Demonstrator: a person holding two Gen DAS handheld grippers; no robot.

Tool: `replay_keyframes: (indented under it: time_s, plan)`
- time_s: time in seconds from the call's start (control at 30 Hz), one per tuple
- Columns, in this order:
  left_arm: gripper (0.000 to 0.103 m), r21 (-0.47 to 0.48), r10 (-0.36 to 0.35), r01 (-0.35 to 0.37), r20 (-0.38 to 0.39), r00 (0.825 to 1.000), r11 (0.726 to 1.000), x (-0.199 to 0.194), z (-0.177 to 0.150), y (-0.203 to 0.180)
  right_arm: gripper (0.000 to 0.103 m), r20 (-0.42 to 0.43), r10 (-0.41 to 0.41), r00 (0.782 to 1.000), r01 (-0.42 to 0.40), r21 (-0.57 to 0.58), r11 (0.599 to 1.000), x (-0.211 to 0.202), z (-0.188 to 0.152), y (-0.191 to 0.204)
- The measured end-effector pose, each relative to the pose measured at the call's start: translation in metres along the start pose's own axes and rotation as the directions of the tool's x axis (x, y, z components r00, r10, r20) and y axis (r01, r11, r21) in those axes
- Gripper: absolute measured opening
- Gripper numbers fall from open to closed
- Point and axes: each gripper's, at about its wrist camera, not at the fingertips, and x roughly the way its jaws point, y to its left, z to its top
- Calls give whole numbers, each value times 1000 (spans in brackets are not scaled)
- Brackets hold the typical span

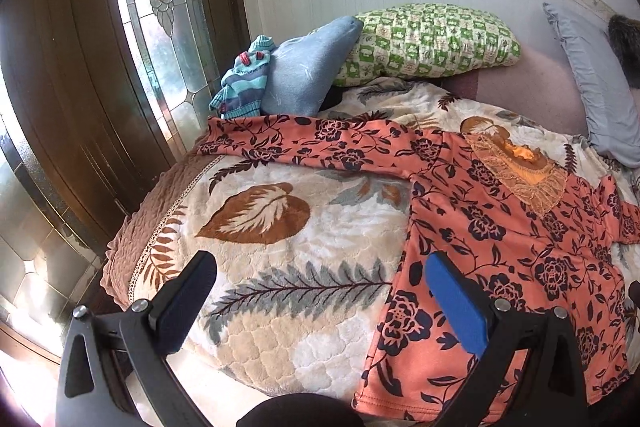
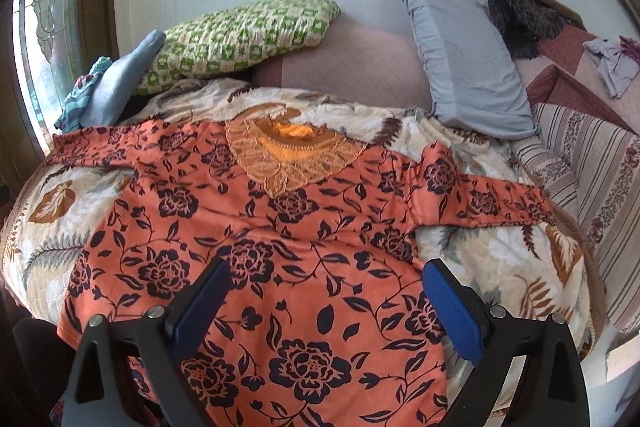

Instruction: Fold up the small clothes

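Observation:
An orange long-sleeved top (image 1: 500,247) (image 2: 260,247) with dark flowers and a lace collar lies spread flat, face up, on a leaf-patterned blanket (image 1: 280,247) (image 2: 500,259). Both sleeves stretch out sideways. My left gripper (image 1: 320,263) is open above the blanket by the top's left side edge. Its blue-padded right finger (image 1: 456,303) hangs over the fabric. My right gripper (image 2: 326,275) is open over the lower right part of the top. Neither holds anything.
A green checked pillow (image 1: 432,39) (image 2: 240,35), a blue pillow (image 1: 308,67), a grey-blue pillow (image 2: 468,59) and a striped knit garment (image 1: 244,83) lie at the bed's head. A stained-glass door (image 1: 152,7) stands left. A striped cover (image 2: 592,163) lies right.

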Motion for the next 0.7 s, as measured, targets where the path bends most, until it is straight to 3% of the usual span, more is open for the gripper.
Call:
replay_keyframes:
  time_s: [0.13, 0.27, 0.37, 0.5, 0.63, 0.7]
  plan:
    - [103, 80, -33, 38, -66, 997, 996, 17, -17, -24, 98, -132, 24, 991, -18, 47, 999, 42, -29, -17]
    - [103, 139, -68, 90, -152, 986, 986, 36, -34, -57, 97, -199, 29, 980, -7, 113, 994, 59, -47, -42]
    - [103, 158, -108, 145, -219, 970, 977, 49, -46, -81, 98, -238, 54, 970, -18, 153, 988, 66, -54, -55]
    - [103, 201, -79, 151, -327, 942, 968, 73, -66, -103, 97, -269, 102, 958, -54, 180, 982, 75, -60, -58]
    - [103, 225, -12, 116, -414, 910, 968, 93, -90, -102, 97, -327, 89, 941, -48, 131, 990, 91, -69, -48]
    - [103, 188, -32, 126, -433, 901, 974, 96, -97, -95, 97, -374, 81, 924, -40, 116, 992, 101, -77, -47]
